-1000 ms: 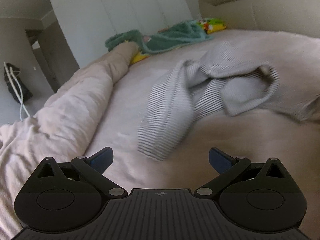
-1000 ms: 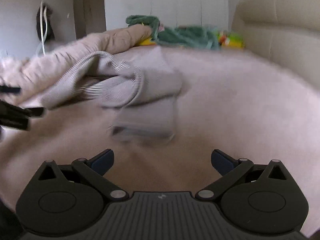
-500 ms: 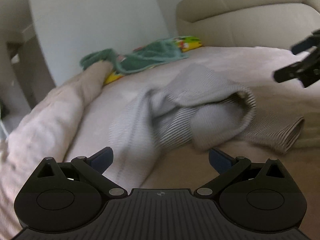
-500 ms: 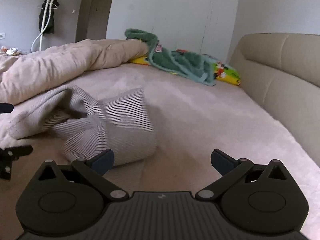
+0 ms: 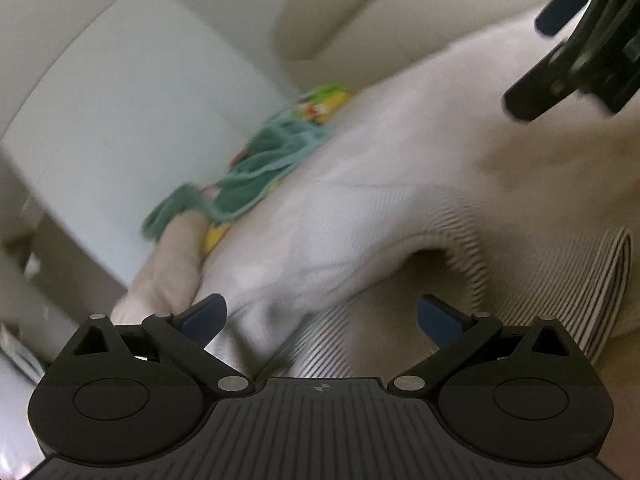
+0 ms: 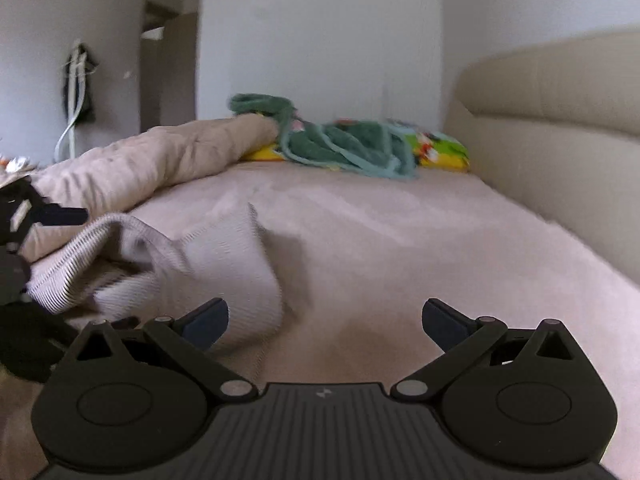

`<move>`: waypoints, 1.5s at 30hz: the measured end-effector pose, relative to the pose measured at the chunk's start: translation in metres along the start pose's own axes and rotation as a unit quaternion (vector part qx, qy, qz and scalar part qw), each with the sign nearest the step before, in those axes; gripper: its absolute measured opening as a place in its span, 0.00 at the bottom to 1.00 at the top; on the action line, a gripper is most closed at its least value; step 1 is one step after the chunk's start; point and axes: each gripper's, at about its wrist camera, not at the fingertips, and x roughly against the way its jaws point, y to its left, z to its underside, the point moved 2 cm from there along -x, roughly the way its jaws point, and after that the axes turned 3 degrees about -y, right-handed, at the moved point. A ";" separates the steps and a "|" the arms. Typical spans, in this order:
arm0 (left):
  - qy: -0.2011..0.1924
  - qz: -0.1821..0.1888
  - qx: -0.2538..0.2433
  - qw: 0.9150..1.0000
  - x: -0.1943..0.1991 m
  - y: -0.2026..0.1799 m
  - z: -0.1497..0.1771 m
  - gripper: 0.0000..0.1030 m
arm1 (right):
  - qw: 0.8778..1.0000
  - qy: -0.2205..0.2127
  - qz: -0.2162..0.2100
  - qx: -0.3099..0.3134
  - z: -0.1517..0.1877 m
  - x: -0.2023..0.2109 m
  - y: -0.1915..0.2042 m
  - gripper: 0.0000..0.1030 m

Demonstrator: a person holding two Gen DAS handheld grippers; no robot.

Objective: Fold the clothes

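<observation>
The folding looks barely begun: the grey-and-white striped knit garment (image 5: 400, 240) lies crumpled in a loose heap on the beige bed (image 6: 420, 240), no neat fold showing. The left tongs (image 5: 322, 318) gape wide, the garment bunched just ahead between their blue tips, ungripped. The right tongs (image 6: 326, 322) also gape wide and empty, the garment beside their left tip.
</observation>
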 end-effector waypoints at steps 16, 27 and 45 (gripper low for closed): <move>0.052 -0.440 0.164 0.882 -0.038 0.226 0.055 1.00 | 0.999 0.026 0.039 0.012 0.029 0.014 -0.036 1.00; 0.127 -0.179 0.314 0.924 0.030 0.211 0.190 1.00 | 0.954 0.063 -0.098 0.277 0.049 0.020 0.094 1.00; 0.126 0.064 0.366 0.920 0.040 0.115 0.193 1.00 | 0.904 0.004 0.065 0.422 0.051 -0.020 0.081 1.00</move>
